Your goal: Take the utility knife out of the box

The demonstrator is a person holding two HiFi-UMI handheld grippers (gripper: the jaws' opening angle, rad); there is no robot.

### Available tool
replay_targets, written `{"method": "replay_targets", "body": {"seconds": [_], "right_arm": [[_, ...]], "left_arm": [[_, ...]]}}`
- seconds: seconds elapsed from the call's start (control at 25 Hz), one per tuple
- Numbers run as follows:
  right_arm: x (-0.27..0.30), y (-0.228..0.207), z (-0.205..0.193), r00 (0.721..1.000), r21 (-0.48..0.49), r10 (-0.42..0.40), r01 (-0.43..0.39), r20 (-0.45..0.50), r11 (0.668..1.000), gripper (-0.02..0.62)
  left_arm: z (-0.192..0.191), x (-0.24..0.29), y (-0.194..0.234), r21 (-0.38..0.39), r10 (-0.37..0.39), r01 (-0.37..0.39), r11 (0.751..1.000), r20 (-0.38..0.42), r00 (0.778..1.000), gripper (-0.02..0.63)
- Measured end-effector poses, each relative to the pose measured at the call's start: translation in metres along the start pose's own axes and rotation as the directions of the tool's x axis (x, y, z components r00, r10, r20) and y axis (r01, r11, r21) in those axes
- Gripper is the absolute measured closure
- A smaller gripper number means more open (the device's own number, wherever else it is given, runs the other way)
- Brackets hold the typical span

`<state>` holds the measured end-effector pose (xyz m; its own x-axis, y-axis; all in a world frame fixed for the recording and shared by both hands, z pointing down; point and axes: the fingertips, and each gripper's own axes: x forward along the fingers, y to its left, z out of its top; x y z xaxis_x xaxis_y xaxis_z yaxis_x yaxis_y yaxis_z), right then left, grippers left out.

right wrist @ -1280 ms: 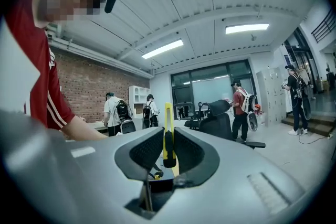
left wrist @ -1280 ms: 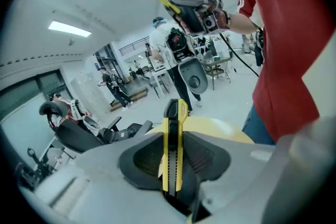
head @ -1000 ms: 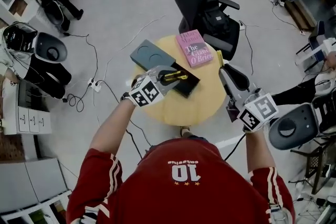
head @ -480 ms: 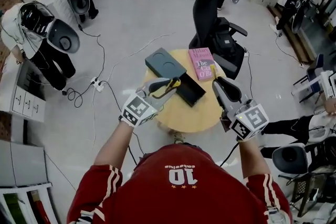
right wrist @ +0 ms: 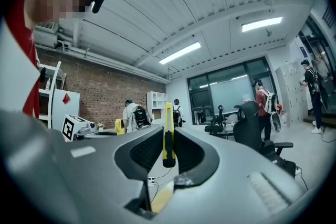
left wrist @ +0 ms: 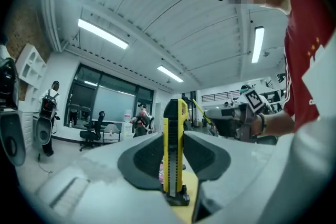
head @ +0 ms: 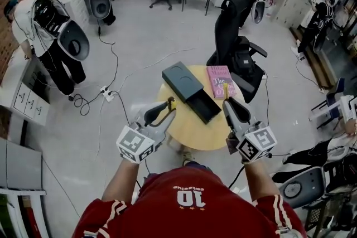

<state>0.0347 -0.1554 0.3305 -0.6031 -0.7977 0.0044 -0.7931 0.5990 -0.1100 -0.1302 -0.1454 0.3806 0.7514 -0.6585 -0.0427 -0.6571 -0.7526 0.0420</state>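
The yellow-and-black utility knife (left wrist: pixel 173 155) stands upright between the pads of my left gripper (left wrist: pixel 172 162), which is shut on it. In the head view that left gripper (head: pixel 166 107) hangs over the round table's near left edge, with the knife's (head: pixel 171 102) yellow tip poking out, clear of the open dark box (head: pixel 202 103). My right gripper (head: pixel 227 101) hovers at the table's near right, shut on a thin yellow strip (right wrist: pixel 167 136) with a black slider. The strip (head: pixel 225 89) points away from me.
The box's dark lid (head: pixel 182 78) and a pink book (head: pixel 220 80) lie at the back of the yellow table (head: pixel 195 134). A black office chair (head: pixel 237 47) stands behind it. Cables (head: pixel 106 92) run across the floor; people with equipment stand around the room's edges.
My left gripper has carried the knife up out of the box and back toward me and to the left, rolling as it went. My right gripper has drawn a little nearer.
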Motion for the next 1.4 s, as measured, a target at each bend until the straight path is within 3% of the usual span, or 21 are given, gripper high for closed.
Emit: {"method": "replay_targets", "body": {"seconds": [0.28, 0.6, 0.88, 1.24, 1.4], "right_arm": [[-0.015, 0.004, 0.008, 0.998, -0.009, -0.039, 0.039, 0.054, 0.999, 0.531], [-0.028, -0.003, 0.005, 0.996, -0.045, -0.069, 0.072, 0.053, 0.996, 0.532], [-0.034, -0.022, 0.01, 0.992, -0.024, -0.109, 0.111, 0.063, 0.994, 0.531], [-0.034, -0.033, 0.006, 0.987, -0.009, -0.149, 0.15, 0.056, 0.989, 0.532], [-0.037, -0.034, 0.006, 0.986, -0.027, -0.156, 0.158, 0.057, 0.987, 0.532]], "left_arm": [[0.025, -0.002, 0.006, 0.034, 0.082, -0.084, 0.996, 0.06, 0.995, 0.477], [0.035, 0.012, -0.012, 0.067, 0.029, -0.034, 0.997, 0.082, 0.996, 0.478], [0.036, 0.018, -0.014, 0.042, 0.019, -0.023, 0.999, 0.088, 0.996, 0.479], [0.035, 0.012, 0.005, 0.011, 0.105, -0.106, 0.994, 0.079, 0.991, 0.477], [0.034, 0.014, 0.003, 0.053, 0.111, -0.114, 0.992, 0.064, 0.992, 0.477]]}}
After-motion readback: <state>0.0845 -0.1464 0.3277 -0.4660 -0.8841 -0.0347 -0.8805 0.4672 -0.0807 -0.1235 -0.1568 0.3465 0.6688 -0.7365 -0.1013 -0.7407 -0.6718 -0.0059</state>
